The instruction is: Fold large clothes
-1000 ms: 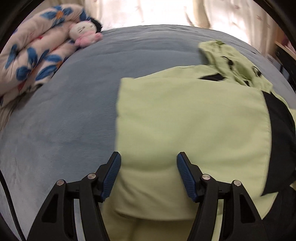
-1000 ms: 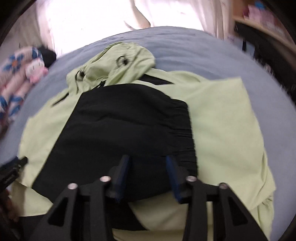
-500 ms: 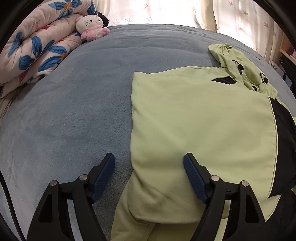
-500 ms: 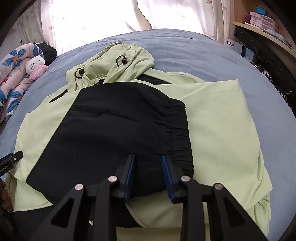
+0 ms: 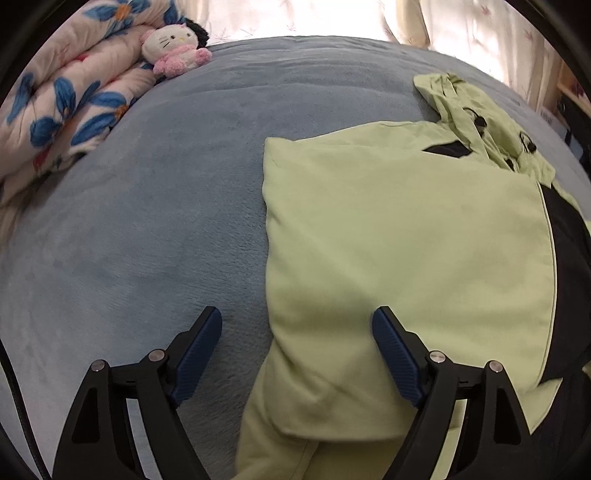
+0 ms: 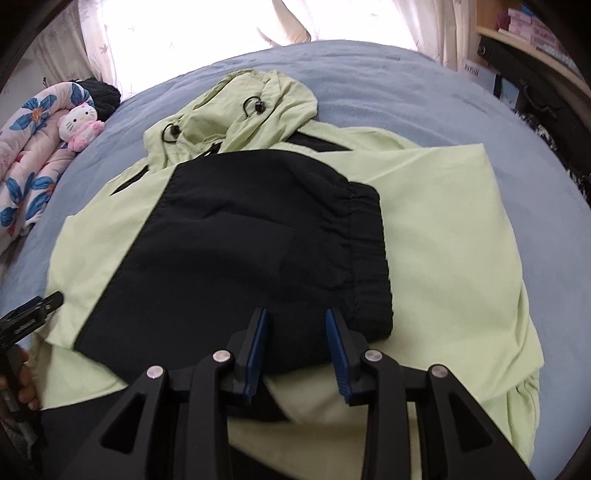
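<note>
A light green hooded jacket with black parts lies on a blue-grey bed, its sleeves folded in over the body. In the right wrist view the jacket shows a black sleeve with an elastic cuff laid across the middle, hood at the far end. My left gripper is open and empty, hovering over the jacket's left edge. My right gripper has its jaws partly apart and empty, just above the black sleeve's near edge. The left gripper's tip shows at the left of the right wrist view.
A folded floral quilt and a white plush cat toy lie at the bed's far left. Curtains hang behind the bed. Shelves and dark objects stand at the right.
My left gripper's jaws opened wider and it drew back left over the jacket's edge. My right gripper's jaws widened slightly since half a second ago. The jacket lies still.
</note>
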